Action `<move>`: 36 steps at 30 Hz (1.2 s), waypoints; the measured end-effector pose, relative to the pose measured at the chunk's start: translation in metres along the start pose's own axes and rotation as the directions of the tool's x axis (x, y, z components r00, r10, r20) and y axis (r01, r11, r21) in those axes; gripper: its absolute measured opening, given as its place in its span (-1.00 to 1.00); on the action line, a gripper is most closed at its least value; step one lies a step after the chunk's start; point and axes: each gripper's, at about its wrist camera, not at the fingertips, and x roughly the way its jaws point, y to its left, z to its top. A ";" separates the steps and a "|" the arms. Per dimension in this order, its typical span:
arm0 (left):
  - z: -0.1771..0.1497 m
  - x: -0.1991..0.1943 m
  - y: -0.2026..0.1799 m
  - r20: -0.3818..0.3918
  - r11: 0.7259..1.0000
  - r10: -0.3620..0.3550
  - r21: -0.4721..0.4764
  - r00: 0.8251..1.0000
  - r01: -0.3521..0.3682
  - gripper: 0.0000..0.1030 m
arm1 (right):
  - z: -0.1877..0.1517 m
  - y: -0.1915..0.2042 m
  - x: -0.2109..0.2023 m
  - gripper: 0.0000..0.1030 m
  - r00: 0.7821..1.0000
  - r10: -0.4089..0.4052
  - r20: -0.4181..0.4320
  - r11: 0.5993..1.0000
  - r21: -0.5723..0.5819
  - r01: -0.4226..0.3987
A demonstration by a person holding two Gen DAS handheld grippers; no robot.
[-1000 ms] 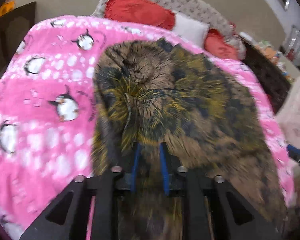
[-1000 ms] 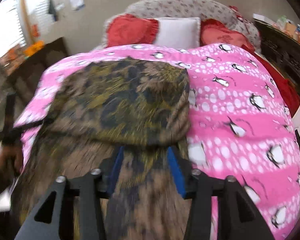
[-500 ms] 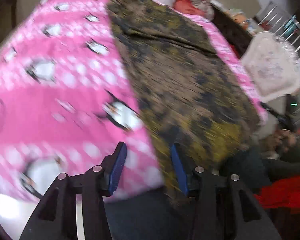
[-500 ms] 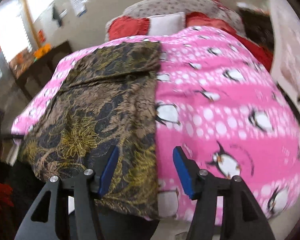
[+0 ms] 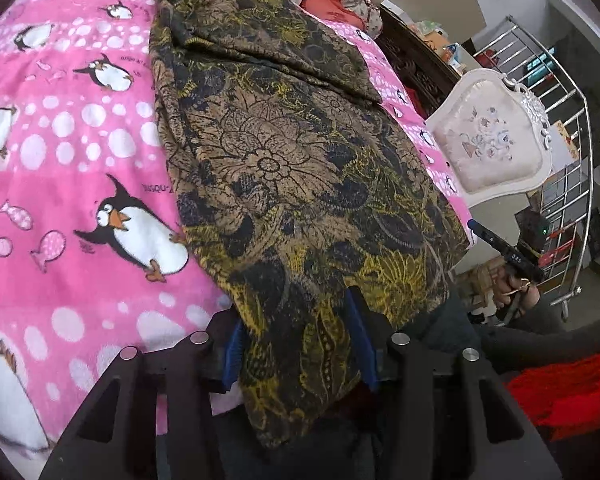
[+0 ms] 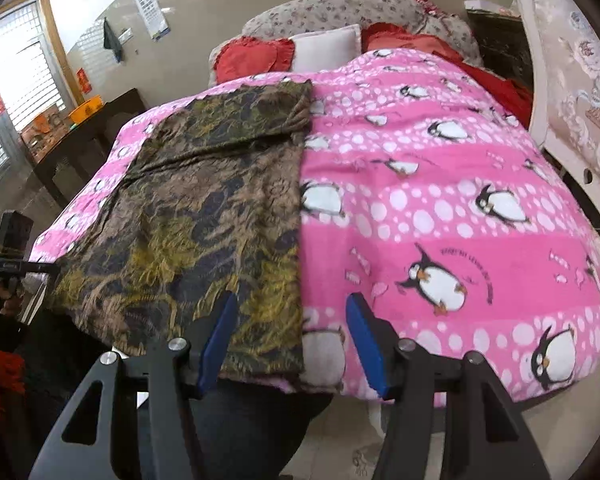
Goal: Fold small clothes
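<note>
Brown/gold floral cloth [image 5: 292, 168] lies flat on the pink penguin blanket [image 5: 72, 152], far end folded over, near edge hanging off the bed. My L gripper [image 5: 296, 332] is spread w/ the cloth's near corner draped between its blue pads, not pinched. R gripper [image 6: 292, 336] also spread, straddling the cloth's right edge near the bed's near side.

Black angular left tongs [image 5: 296, 340] and right tongs [image 6: 292, 344], blue-padded fingers [image 6: 366, 344], silver screw heads, dark sleeve.
</note>
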 end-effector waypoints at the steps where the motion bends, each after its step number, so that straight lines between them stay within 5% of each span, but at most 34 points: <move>1: -0.003 -0.004 0.000 0.007 1.000 0.005 0.005 1.000 -0.005 -0.51 | -0.002 0.000 0.000 0.16 1.000 0.003 -0.007 1.000 -0.003 -0.003; 8: -0.010 -0.006 -0.001 0.032 0.999 0.032 0.017 0.999 -0.033 -0.61 | -0.006 -0.005 0.027 0.16 0.995 0.090 -0.037 0.996 0.006 -0.090; 13: -0.006 -0.005 0.005 0.051 0.997 0.072 -0.023 0.996 -0.070 -1.00 | -0.005 -0.004 0.046 0.14 0.991 0.111 -0.073 0.994 -0.001 -0.112; 18: -0.006 -0.002 0.003 0.052 0.996 0.087 -0.026 0.995 -0.086 -1.00 | -0.009 -0.020 0.036 -0.22 0.976 0.214 -0.042 0.976 0.059 -0.211; 26: 0.002 0.007 -0.003 0.035 0.995 0.101 -0.025 0.994 -0.100 -0.91 | -0.009 -0.017 0.035 -0.30 0.971 0.237 -0.040 0.971 0.040 -0.236; 31: 0.000 -0.007 0.000 0.098 0.993 0.099 -0.079 0.990 -0.091 -1.00 | -0.008 -0.019 0.032 -0.92 0.974 0.221 -0.049 0.975 0.040 -0.219; 36: -0.004 -0.067 -0.020 0.223 0.999 0.032 -0.015 0.974 -0.030 -1.00 | 0.000 0.013 -0.023 -0.93 0.939 0.342 0.019 0.938 -0.065 -0.341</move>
